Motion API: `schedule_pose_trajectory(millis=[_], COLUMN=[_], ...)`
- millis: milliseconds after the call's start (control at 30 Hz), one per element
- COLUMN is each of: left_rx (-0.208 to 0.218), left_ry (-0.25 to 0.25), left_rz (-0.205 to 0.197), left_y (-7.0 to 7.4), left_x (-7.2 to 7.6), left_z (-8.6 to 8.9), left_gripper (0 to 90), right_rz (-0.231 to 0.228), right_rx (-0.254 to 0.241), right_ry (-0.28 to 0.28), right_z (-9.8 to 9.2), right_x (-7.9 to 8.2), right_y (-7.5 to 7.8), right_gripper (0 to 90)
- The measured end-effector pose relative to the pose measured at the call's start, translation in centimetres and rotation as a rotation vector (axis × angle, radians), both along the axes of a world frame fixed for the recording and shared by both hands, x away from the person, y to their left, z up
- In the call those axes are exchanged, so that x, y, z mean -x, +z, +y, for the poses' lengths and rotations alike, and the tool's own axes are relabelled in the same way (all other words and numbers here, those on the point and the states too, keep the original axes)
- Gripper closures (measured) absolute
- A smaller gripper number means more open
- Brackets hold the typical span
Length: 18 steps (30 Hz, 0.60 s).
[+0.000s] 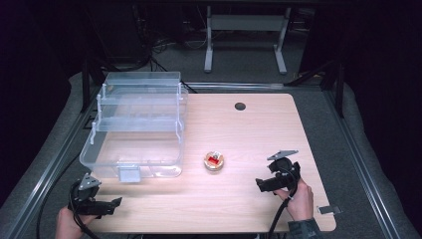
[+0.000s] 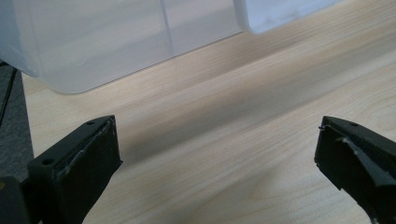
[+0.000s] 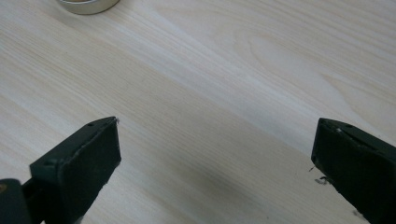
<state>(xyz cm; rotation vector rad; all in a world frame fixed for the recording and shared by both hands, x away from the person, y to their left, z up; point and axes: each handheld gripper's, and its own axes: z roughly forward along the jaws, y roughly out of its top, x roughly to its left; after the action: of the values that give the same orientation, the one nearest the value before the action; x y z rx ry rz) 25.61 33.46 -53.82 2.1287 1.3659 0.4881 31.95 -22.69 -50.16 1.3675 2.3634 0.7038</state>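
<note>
Lower left of the high view, the left gripper (image 1: pixel 115 202) sits at the counter (image 1: pixel 249 129) edge with jaws wide apart and empty, just below the clear tiered plastic organizer (image 1: pixel 137 124). Lower right, the right gripper (image 1: pixel 260 184) hovers over bare wood, jaws spread and holding nothing. Between them, mid-frame, a small round tin (image 1: pixel 213 161) with something red inside sits just right of the organizer.

High view: tabletop (image 1: pixel 259 124) brightly lit from above, surroundings near black. Glare on clear plastic bin (image 1: pixel 134 149). Frame soft, low detail. Left gripper view: bin blurred, soft diagonal shadow band across wood. Right gripper view: wood grain sharp, faint shadow between jaws.
</note>
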Motion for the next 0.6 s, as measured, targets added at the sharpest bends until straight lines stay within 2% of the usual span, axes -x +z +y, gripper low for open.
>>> schedule_pose_trajectory(millis=[300,533,567,600], left_rx=[-0.009,-0.006,-0.006,-0.009], left_ry=[-0.006,0.003,0.004,0.001], left_rz=[0.001,0.005,0.006,0.01], left_y=[0.0,-0.1,-0.1,-0.1], left_x=[0.1,0.2,0.2,0.2], left_z=[0.0,0.2,0.2,0.2], left_gripper=[0.1,0.1,0.1,0.1], right_rz=[0.002,0.01,0.012,0.01], right_rx=[0.02,0.014,0.001,0.012], right_ry=[0.062,0.106,0.116,0.123], right_z=[2.4,4.4,4.7,5.1], right_x=[-1.2,-2.5,-2.6,-2.8], right_y=[0.7,1.1,1.1,1.1], right_gripper=[0.2,0.1,0.1,0.1])
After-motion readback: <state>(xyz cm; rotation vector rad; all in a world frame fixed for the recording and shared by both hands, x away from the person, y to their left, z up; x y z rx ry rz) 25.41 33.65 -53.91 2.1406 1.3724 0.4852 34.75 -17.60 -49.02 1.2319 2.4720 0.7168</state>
